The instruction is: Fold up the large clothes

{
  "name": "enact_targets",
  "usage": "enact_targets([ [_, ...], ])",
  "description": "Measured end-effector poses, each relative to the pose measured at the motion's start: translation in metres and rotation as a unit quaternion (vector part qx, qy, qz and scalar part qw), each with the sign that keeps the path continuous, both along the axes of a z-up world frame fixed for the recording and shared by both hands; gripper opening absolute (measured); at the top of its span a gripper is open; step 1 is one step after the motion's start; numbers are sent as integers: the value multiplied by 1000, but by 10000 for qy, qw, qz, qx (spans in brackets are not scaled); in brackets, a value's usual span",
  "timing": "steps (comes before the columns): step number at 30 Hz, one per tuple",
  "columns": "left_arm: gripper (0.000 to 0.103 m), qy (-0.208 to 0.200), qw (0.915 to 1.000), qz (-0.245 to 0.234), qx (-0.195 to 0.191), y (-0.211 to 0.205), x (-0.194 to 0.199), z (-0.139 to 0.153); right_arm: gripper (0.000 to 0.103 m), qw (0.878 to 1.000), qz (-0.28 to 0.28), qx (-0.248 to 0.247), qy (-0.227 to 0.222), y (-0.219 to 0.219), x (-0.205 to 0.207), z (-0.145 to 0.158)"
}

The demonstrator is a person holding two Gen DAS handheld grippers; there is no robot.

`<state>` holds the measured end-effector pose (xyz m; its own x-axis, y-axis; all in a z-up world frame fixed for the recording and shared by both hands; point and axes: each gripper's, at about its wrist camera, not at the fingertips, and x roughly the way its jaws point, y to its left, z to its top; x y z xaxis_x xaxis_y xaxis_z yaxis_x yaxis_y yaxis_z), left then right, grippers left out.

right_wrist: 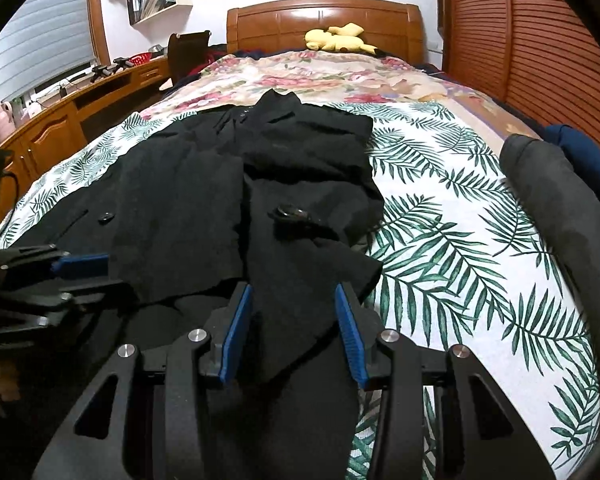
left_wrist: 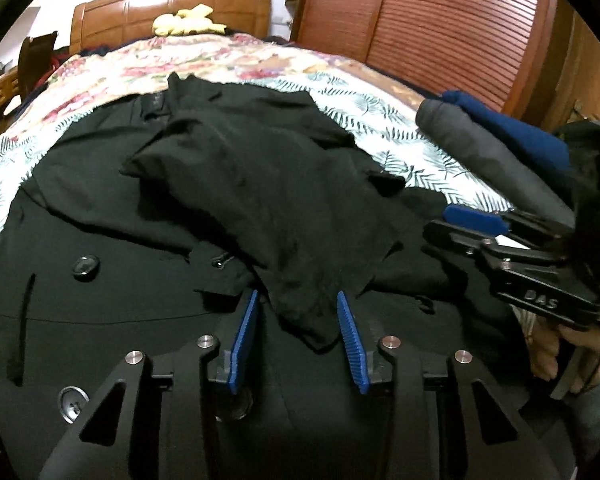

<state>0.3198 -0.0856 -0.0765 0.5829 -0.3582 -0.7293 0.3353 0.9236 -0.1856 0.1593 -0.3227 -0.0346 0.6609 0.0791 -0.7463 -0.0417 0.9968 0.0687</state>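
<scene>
A large black coat (left_wrist: 100,208) (right_wrist: 188,200) lies spread on the bed, with one sleeve (left_wrist: 260,184) folded across its front. The sleeve's end lies between the blue pads of my left gripper (left_wrist: 298,320), and a gap shows beside the left pad, so the gripper is open around the sleeve. My right gripper (right_wrist: 294,320) is at the coat's right edge. A flap of black cloth fills the space between its pads. In the left wrist view that right gripper (left_wrist: 460,226) comes in from the right; in the right wrist view the left gripper (right_wrist: 84,276) shows at the left edge.
The bedspread (right_wrist: 460,240) has a leaf and flower print. A grey garment (right_wrist: 560,208) and a blue one (left_wrist: 512,124) lie at the bed's right side. A yellow plush toy (right_wrist: 336,40) sits by the wooden headboard (right_wrist: 324,16). A desk (right_wrist: 60,120) stands left, louvred doors (right_wrist: 540,40) right.
</scene>
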Motion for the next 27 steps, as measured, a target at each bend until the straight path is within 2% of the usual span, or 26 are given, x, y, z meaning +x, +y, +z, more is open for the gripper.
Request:
enact_targets([
  [1,35,21,10000,-17,21,-3,1,-1,44,10000,9,7,-1,0,1,0],
  [2,24,45,10000,-75,38,-5,3,-1,44,10000,14,-3,12,1,2,-1],
  [3,18,41,9999,-115,83,-8,2,-2,44,10000,21,-16,16,2,2,-1],
  [6,10,-71,9995,-269,121,-8,-4,8,44,10000,87,-38,-28,4,3,0],
  [15,9,-620,9980,-76,-84,53,-39,51,44,9997,187,-143,-70,11,4,1],
  [21,9,-849,9958,281,-176,98,-59,64,44,9994,272,-228,-57,24,9,1],
  [27,9,-1000,9933,563,-116,121,-75,67,44,9983,428,-385,-42,45,16,-1],
])
